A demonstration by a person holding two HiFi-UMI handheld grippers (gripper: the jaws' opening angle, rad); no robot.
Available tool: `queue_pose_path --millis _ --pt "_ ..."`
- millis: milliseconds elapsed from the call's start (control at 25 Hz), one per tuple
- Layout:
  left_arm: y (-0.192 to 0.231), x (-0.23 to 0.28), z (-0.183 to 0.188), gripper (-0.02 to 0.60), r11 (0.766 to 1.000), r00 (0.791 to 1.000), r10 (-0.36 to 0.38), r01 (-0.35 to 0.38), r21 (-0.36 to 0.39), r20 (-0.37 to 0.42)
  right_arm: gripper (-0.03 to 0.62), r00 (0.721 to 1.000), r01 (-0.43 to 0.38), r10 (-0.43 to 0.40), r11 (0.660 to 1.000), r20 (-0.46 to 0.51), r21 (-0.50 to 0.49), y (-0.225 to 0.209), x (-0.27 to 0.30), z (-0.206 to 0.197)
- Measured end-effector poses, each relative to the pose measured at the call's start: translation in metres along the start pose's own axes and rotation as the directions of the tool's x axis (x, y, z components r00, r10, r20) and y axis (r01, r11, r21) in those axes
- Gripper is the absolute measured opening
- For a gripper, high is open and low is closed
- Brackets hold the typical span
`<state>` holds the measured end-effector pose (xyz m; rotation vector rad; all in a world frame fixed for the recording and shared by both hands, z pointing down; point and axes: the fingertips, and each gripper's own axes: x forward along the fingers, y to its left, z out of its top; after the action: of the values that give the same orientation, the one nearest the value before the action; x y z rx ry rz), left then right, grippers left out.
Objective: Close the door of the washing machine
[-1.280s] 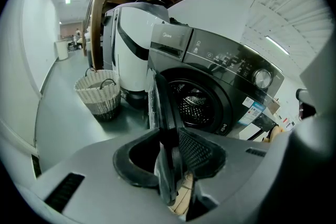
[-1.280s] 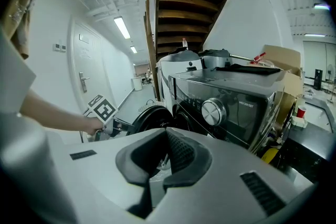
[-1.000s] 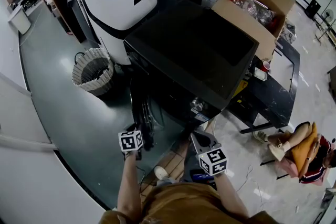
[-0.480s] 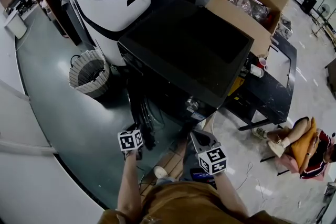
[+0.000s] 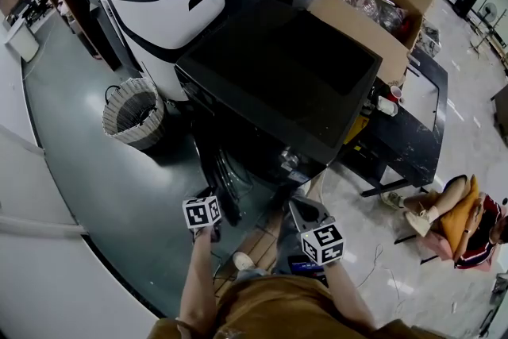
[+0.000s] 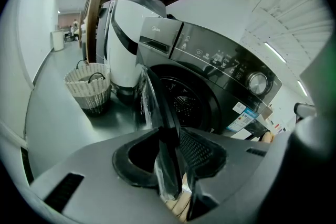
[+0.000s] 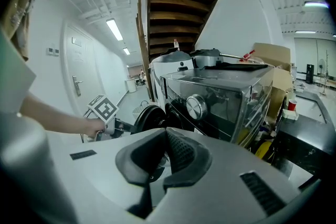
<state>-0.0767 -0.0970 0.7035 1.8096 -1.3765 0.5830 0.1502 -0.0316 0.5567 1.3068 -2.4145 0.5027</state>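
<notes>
The fingers (image 6: 202,150) of the left gripper (image 6: 167,136) stand on both sides of the free rim of the door (image 6: 155,97). The rim fills the gap between them, so they still clamp it, but the jaws are opening now and the hold is getting looser. The door comes out from the front of the washing machine (image 5: 278,75), at about 7 o'clock from its black top in the head view. It is still wide open: the drum opening (image 6: 184,105) shows fully at 3 o'clock of the door.

Compared with one second ago, the left gripper has gone a little toward 3 o'clock relative to the machine, and the door has turned with it a small part of its way. So I judge that the closing has begun, but most of the swing remains. The looser grip may mean that a push on the door comes next in place of a pull.

The right gripper (image 7: 164,152) has not moved. Its fingers (image 7: 181,152) are together with nothing between them, at 6 o'clock of the machine. A wicker basket (image 5: 133,109) stands on the floor at 9 o'clock, well apart from the door.
</notes>
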Motion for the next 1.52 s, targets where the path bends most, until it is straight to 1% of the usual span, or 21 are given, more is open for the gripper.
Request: queue_pose_path --millis 600,800,1000,1520 --pt "-0.032 0.020 0.008 0.150 0.997 0.997 -0.073 0.073 -0.010 -0.010 0.012 1.000 0.022 -0.022 0.999 -0.004 0.024 -0.011 -0.001 -0.002" --pt "-0.039 0.025 0.011 0.161 0.996 0.996 -0.084 0.084 0.007 -0.023 0.012 1.000 0.031 -0.031 0.999 -0.004 0.034 -0.014 -0.001 -0.002" --pt "-0.048 0.033 0.013 0.166 0.993 0.993 -0.115 0.115 0.005 -0.022 0.012 0.999 0.042 -0.042 0.998 -0.005 0.038 -0.019 -0.001 -0.003" --pt "-0.064 0.046 0.022 0.176 0.988 0.988 -0.150 0.151 0.015 -0.039 0.012 0.998 0.065 -0.065 0.997 -0.016 0.041 -0.028 -0.003 -0.005"
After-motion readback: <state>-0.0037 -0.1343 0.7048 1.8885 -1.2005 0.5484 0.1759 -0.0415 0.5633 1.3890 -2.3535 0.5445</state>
